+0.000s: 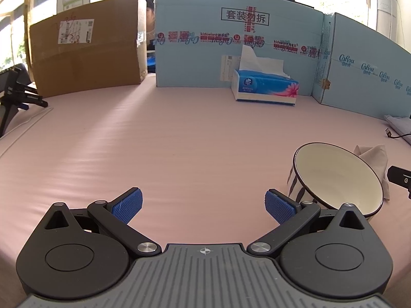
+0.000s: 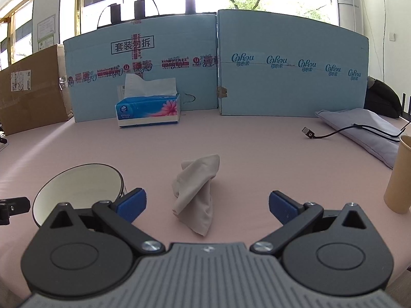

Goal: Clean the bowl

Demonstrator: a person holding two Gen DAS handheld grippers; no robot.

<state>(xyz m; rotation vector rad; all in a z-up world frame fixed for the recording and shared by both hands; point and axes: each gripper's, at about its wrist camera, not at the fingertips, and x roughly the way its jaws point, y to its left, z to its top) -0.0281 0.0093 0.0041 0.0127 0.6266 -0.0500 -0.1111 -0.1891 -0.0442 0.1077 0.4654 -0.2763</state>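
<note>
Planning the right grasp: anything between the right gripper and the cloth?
Nothing: right wrist view shows only bare pink table cover between the open right gripper and the cloth.

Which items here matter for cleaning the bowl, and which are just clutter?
Job:
bowl
cloth
left tool, open
right tool, open

Clutter:
tissue box
paper cup
USB cable
grey pouch
cardboard box
blue panels

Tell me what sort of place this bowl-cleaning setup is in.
Probably a makeshift recording table in an office or lab, not a kitchen. A pink sheet covers the table, flattened cardboard boxes wall off the back, and a loose USB cable lies near the bowl and cloth.
</note>
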